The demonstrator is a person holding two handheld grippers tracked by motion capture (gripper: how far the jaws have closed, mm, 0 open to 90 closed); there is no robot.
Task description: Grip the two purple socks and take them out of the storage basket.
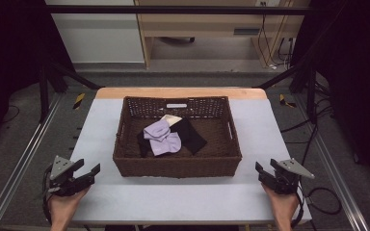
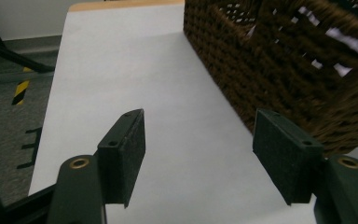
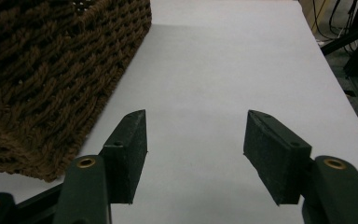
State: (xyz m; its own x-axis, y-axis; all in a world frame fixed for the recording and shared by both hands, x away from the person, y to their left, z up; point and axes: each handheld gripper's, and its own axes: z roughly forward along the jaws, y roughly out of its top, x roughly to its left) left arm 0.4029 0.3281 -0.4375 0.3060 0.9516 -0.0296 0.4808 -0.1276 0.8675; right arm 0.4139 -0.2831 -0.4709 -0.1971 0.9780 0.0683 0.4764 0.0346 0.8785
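Note:
A brown wicker basket (image 1: 125, 166) stands in the middle of the white table (image 1: 173, 197). Inside it lie lilac socks (image 1: 163, 137) on top of black socks (image 1: 192, 137), with a cream piece (image 1: 172, 118) behind them. My left gripper (image 1: 88, 169) rests open near the table's front left corner, left of the basket, with nothing between its jaws. My right gripper (image 1: 264, 169) rests open at the front right, just right of the basket, also holding nothing. The left gripper (image 2: 199, 149) has the basket wall (image 2: 279, 65) on its right. Beside the right gripper (image 3: 195, 149), the basket wall (image 3: 51, 79) is on the left.
The table has a wooden strip (image 1: 180, 92) along its far edge. Metal rails (image 1: 24, 154) run along both sides on the floor. Cables (image 1: 323, 199) trail on the right. A wooden cabinet (image 1: 212, 24) stands beyond the table.

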